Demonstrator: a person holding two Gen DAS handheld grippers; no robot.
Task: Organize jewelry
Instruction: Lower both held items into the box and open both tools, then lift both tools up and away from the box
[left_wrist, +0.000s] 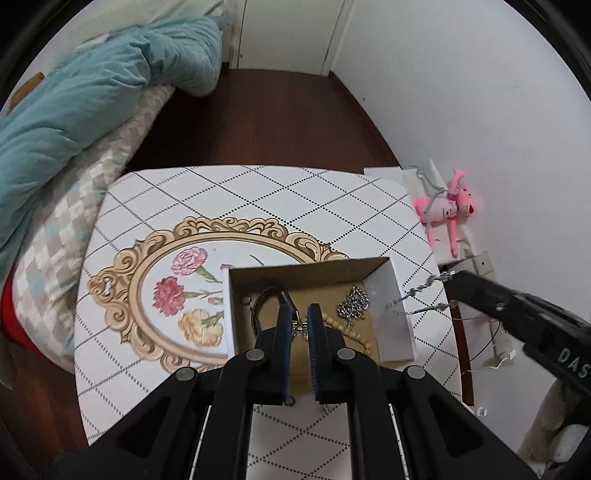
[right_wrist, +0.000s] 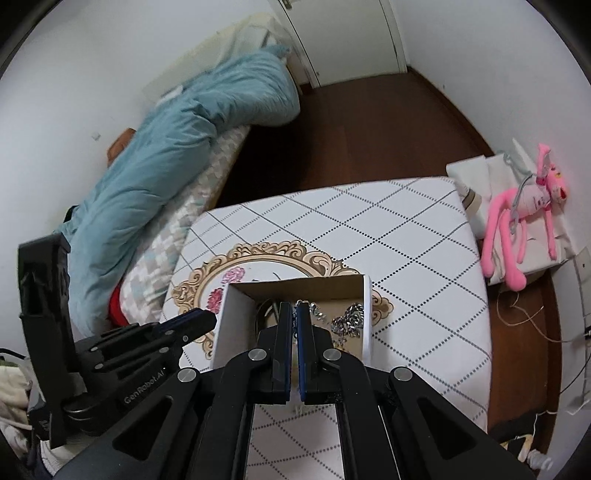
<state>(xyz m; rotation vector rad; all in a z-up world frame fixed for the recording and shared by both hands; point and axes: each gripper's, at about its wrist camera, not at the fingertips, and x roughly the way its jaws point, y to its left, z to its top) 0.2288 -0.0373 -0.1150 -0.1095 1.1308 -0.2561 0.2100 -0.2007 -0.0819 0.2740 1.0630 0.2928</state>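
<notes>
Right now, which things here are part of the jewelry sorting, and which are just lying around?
Part of the job:
- cardboard box on the table
- silver chain, bead strand and dark bangle inside it
- twisted silver chain pinched in the right tongs
- left tongs, over the box

Lying about:
- pink plush toy
- teal duvet

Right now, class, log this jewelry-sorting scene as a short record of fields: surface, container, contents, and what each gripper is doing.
surface: white quilted table top with dotted diamond lines
container: open cardboard box with white outer walls, on the table
contents: silver chain heap, cream bead strand, dark band
left gripper: over the box, closed on a small gold sparkly piece
right gripper: closed on a thin silver chain, beside the box's right wall
nearby: pink plush toy off the table
</notes>
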